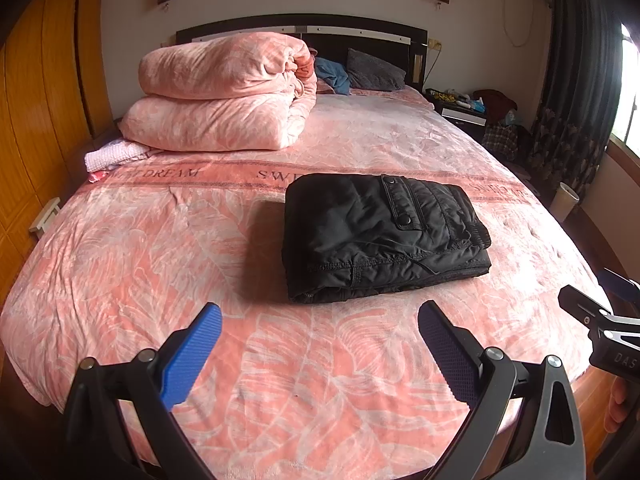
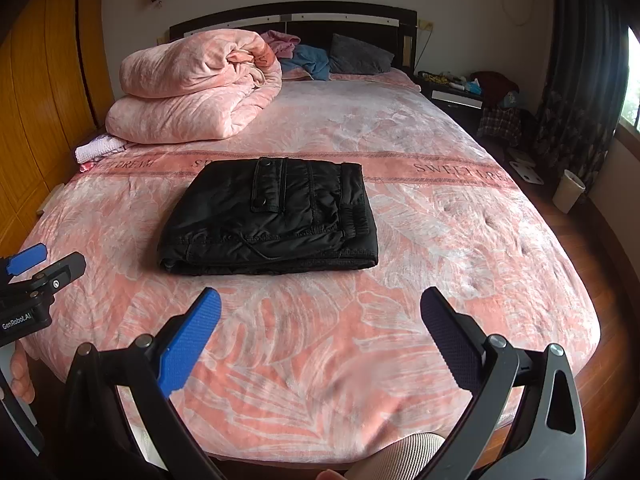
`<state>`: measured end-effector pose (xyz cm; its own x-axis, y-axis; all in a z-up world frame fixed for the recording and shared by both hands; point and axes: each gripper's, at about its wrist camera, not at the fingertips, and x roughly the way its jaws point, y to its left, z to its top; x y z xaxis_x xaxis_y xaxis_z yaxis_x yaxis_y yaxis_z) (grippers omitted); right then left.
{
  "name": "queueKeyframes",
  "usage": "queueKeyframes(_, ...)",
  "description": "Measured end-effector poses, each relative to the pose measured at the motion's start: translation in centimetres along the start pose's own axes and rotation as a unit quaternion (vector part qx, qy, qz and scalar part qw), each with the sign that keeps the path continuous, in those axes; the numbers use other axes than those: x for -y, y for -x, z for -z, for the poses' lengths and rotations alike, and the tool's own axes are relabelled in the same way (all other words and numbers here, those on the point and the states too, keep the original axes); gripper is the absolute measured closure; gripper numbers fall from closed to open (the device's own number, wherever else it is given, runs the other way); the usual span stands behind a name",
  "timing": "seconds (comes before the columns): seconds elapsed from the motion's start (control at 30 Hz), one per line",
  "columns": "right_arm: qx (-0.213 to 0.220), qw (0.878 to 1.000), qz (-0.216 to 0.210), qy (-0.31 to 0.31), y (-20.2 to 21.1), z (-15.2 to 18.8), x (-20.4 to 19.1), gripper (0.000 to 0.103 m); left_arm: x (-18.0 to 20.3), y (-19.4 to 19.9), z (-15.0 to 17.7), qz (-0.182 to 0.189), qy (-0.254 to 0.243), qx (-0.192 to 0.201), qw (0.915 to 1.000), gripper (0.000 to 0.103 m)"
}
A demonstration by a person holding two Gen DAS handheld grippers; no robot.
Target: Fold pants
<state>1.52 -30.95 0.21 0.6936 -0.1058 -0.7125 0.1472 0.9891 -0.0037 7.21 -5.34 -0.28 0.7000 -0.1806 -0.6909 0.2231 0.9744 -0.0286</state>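
While both tongs hang back at the near edge of the bed, black quilted padded pants, folded into a compact rectangular bundle, lie ahead of them on the pink leaf-patterned plush bedspread. Left gripper: blue pads spread wide, nothing between them; bundle ahead and slightly right. Right gripper: likewise spread and empty; bundle ahead and slightly left. Neither touches the cloth.

Judged near complete: fold appears finished, edges roughly square. Recommended for the step in hand: withdraw clear without snagging the bedspread; if tidying is wanted, press the near stacked edge flat from above rather than pinching, so layers do not shift.

Not verifiable: layers inside the bundle and its underside. Loose thread or cord across the top, unclear which. Bedspread lettering partly covered by the bundle. Far beyond the tongs, rolled pink plush quilt; items behind it indistinct. Person mostly cut off at frame edges.
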Motion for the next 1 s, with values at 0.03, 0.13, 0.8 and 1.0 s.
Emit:
queueKeyframes(0.03, -0.001, 1.000, 0.001, 0.000, 0.0, 0.0, 0.0, 0.003, 0.0, 0.0, 0.0, 0.000, 0.000, 0.000, 1.0000, 0.004)
queueKeyframes(0.13, -0.003, 1.000, 0.001, 0.001, -0.2, 0.1, 0.0, 0.003, 0.0, 0.0, 0.0, 0.000, -0.001, -0.001, 1.0000, 0.004)
queueKeyframes(0.8, -0.012, 1.000, 0.005, 0.002, -1.0, 0.3, 0.4, 0.003, 0.0, -0.4, 0.2, 0.000, -0.006, -0.005, 1.0000, 0.004)
queueKeyframes(1.0, -0.012, 1.000, 0.005, 0.002, -1.0, 0.3, 0.3, 0.003, -0.2, -0.6, 0.0, 0.004, -0.004, -0.009, 0.9999, 0.004)
